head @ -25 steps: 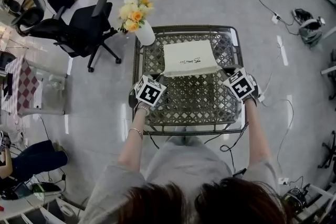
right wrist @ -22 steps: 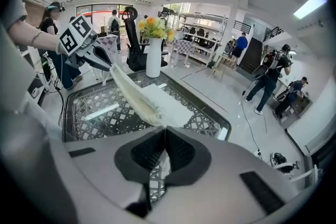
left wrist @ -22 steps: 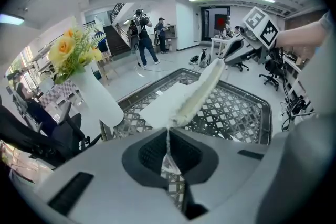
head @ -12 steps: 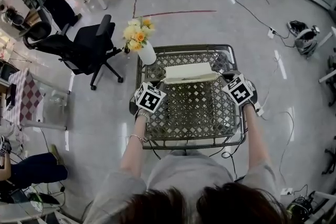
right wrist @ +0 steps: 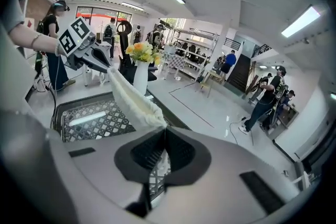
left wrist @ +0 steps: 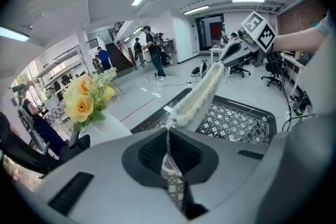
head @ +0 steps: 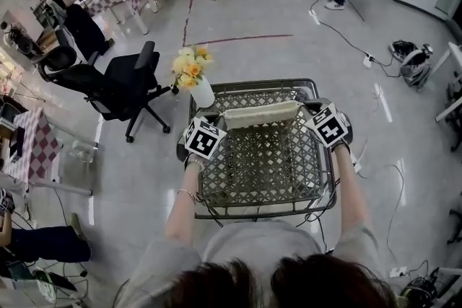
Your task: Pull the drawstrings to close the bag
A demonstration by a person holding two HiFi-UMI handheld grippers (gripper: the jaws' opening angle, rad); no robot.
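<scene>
A cream drawstring bag (head: pixel 261 114) hangs stretched between my two grippers above the metal lattice table (head: pixel 260 177). Its top edge is gathered into a tight ruffled band (left wrist: pixel 197 94). My left gripper (head: pixel 221 122) is at the bag's left end, shut on the thin drawstring (left wrist: pixel 168 139) that runs out of the bunched corner into its jaws. My right gripper (head: pixel 304 110) is at the bag's right end, shut on the other drawstring (right wrist: pixel 164 126). Each gripper view shows the opposite gripper at the far end of the bag: the right gripper (left wrist: pixel 230 54), the left gripper (right wrist: pixel 100 60).
A white vase of yellow flowers (head: pixel 196 79) stands at the table's far left corner, close to the left gripper. A black office chair (head: pixel 119 83) is on the floor to the left. Cables (head: pixel 382 177) lie on the floor at right. People stand far off.
Both grippers have risen together, lifting the bag off the table top. It lay flat and wide before; now it hangs between them with its top bunched.
</scene>
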